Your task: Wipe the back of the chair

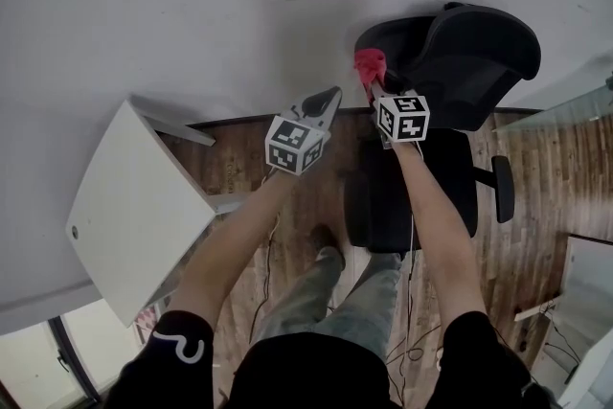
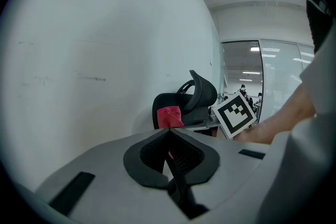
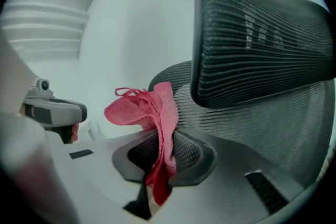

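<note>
A black mesh office chair (image 1: 450,62) stands against the white wall, with its backrest (image 3: 252,128) and headrest (image 3: 257,39) filling the right gripper view. My right gripper (image 1: 376,89) is shut on a red cloth (image 1: 370,64), which it holds at the backrest's left edge. The cloth (image 3: 152,113) bunches above the right gripper (image 3: 165,136) close to the mesh; I cannot tell whether it touches. My left gripper (image 1: 330,99) hangs just left of it, shut and empty. In the left gripper view the left gripper (image 2: 168,132) points at the cloth (image 2: 169,117) and the chair (image 2: 191,97).
A white table (image 1: 134,206) stands at the left, close to my left arm. The white wall (image 1: 239,5) is right behind the chair. The floor is wooden (image 1: 536,168), with cables (image 1: 417,340) near my feet. Glass partitions (image 2: 278,81) stand beyond the chair.
</note>
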Tool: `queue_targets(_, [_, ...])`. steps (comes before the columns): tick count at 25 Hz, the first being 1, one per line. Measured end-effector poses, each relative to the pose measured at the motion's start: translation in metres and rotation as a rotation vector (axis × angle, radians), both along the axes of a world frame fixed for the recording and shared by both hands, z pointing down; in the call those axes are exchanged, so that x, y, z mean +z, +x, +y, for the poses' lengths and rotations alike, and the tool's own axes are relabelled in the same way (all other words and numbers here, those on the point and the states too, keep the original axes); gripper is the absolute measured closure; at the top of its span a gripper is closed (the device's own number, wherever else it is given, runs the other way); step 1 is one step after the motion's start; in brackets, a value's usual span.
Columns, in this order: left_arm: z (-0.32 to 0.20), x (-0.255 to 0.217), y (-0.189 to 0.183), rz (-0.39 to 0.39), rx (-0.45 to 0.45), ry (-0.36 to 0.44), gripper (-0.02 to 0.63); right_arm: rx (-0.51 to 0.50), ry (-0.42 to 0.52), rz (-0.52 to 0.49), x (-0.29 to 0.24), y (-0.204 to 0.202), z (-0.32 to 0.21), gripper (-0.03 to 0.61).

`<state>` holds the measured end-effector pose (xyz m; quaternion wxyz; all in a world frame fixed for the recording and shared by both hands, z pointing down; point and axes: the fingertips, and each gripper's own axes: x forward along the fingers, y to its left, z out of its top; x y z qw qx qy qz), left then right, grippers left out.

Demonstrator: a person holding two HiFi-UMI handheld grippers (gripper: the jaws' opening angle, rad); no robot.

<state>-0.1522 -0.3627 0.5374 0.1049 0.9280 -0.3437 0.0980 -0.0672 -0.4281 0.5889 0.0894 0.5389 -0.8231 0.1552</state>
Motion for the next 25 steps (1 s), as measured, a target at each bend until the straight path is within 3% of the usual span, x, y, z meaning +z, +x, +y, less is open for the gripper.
queue_targets(13, [0.007, -0.002, 0.033, -0.008, -0.040, -0.023, 0.589, -0.005, -0.058, 0.090, 0.024, 0.039, 0.003, 0.508])
queue_targets(25, [0.012, -0.009, 0.091, -0.030, -0.061, -0.031, 0.590, 0.089, -0.026, 0.160, 0.002, 0.138, -0.005, 0.509])
